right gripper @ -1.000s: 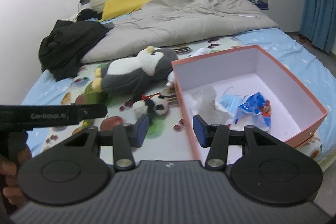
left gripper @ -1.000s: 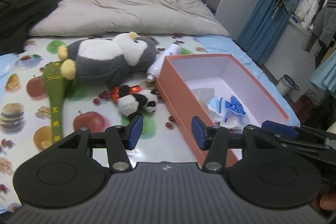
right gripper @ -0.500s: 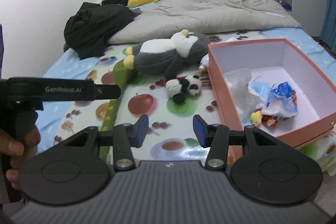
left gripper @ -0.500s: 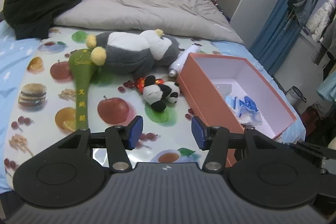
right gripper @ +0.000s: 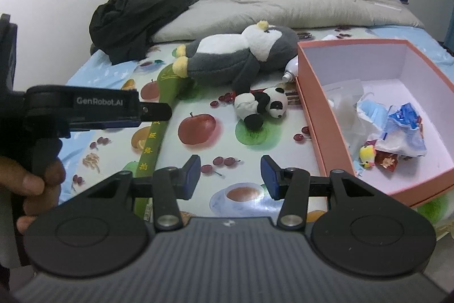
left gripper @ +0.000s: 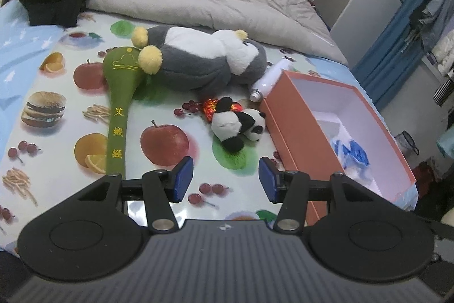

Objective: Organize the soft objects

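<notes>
now my left gripper [left gripper: 226, 179] and right gripper [right gripper: 230, 177] both hover with jaws apart, gripping nothing. ahead, the small panda plush [left gripper: 237, 124] lies on the fruit-print bed cover [left gripper: 167, 138], just beside the orange box [right gripper: 312, 115].

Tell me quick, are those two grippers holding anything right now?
Left gripper: open, holding nothing.
Right gripper: open, holding nothing.
</notes>
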The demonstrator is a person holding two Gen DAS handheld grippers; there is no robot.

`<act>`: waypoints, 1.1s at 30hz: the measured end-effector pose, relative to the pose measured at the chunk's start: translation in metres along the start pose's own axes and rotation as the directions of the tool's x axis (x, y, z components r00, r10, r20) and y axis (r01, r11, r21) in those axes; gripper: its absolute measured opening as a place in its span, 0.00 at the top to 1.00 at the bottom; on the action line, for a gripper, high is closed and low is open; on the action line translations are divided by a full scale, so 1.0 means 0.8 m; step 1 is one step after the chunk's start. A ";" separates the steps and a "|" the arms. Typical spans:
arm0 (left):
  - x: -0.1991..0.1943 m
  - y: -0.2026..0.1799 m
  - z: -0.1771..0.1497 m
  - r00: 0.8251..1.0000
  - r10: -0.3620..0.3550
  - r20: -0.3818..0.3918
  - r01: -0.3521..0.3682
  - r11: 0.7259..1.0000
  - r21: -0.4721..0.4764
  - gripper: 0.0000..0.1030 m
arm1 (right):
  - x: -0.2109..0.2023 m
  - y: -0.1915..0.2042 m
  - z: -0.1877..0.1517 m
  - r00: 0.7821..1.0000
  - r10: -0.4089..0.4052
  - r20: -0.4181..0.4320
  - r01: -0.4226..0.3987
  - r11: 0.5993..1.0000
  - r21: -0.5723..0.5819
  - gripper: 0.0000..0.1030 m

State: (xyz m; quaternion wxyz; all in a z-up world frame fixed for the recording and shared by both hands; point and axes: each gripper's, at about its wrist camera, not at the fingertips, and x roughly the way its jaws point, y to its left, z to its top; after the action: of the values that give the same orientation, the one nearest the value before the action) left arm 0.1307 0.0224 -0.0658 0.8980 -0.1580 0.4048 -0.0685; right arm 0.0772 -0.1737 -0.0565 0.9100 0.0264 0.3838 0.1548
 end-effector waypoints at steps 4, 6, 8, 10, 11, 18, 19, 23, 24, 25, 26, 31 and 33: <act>0.035 0.017 0.016 1.000 0.000 -0.016 -0.001 0.999 -0.044 0.45 | 0.030 -0.003 0.010 0.999 0.008 -0.036 -0.008 1.000 -0.012 0.52; 0.056 0.028 0.024 1.000 -0.005 -0.029 0.003 0.998 -0.070 0.46 | 0.047 -0.005 0.015 0.998 0.009 -0.055 -0.010 1.000 -0.021 0.52; 0.077 0.038 0.033 0.999 -0.017 -0.038 0.014 0.996 -0.091 0.46 | 0.065 -0.006 0.021 0.997 0.009 -0.071 -0.011 0.999 -0.030 0.52; 0.099 0.049 0.041 0.999 -0.030 -0.046 0.025 0.993 -0.112 0.46 | 0.084 -0.006 0.029 0.996 0.005 -0.085 -0.008 0.999 -0.039 0.52; 0.110 0.054 0.044 0.998 -0.036 -0.051 0.030 0.992 -0.122 0.46 | 0.094 -0.006 0.033 0.996 0.001 -0.090 -0.005 0.999 -0.043 0.52; 0.193 0.090 0.073 0.991 -0.112 -0.078 0.093 0.972 -0.214 0.46 | 0.165 -0.020 0.060 0.991 -0.026 -0.129 0.020 0.999 -0.042 0.52; 0.204 0.094 0.075 0.989 -0.125 -0.082 0.104 0.969 -0.225 0.46 | 0.176 -0.022 0.062 0.990 -0.033 -0.134 0.027 0.999 -0.045 0.52; 0.250 0.108 0.086 0.981 -0.166 -0.095 0.134 0.951 -0.277 0.46 | 0.215 -0.027 0.068 0.986 -0.047 -0.159 0.038 0.998 -0.057 0.52; 0.260 0.109 0.088 0.979 -0.176 -0.098 0.142 0.947 -0.287 0.46 | 0.225 -0.028 0.069 0.985 -0.050 -0.165 0.040 0.997 -0.063 0.52; 0.270 0.110 0.089 0.977 -0.186 -0.104 0.149 0.945 -0.292 0.46 | 0.234 -0.029 0.070 0.984 -0.052 -0.168 0.041 0.997 -0.068 0.52; 0.279 0.110 0.090 0.975 -0.192 -0.108 0.153 0.943 -0.296 0.46 | 0.242 -0.031 0.071 0.983 -0.055 -0.175 0.043 0.997 -0.071 0.52; 0.314 0.111 0.093 0.967 -0.231 -0.107 0.185 0.926 -0.328 0.46 | 0.276 -0.030 0.070 0.979 -0.077 -0.191 0.053 0.990 -0.127 0.53; 0.324 0.115 0.095 0.966 -0.237 -0.102 0.189 0.920 -0.343 0.46 | 0.287 -0.028 0.071 0.975 -0.098 -0.200 0.066 0.985 -0.162 0.53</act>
State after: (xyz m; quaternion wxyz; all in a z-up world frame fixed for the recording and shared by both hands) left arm 0.3590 0.0611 -0.2328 0.8149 -0.3441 0.4537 -0.1083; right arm 0.2741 -0.1213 -0.1791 0.8701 -0.0762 0.4639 0.1482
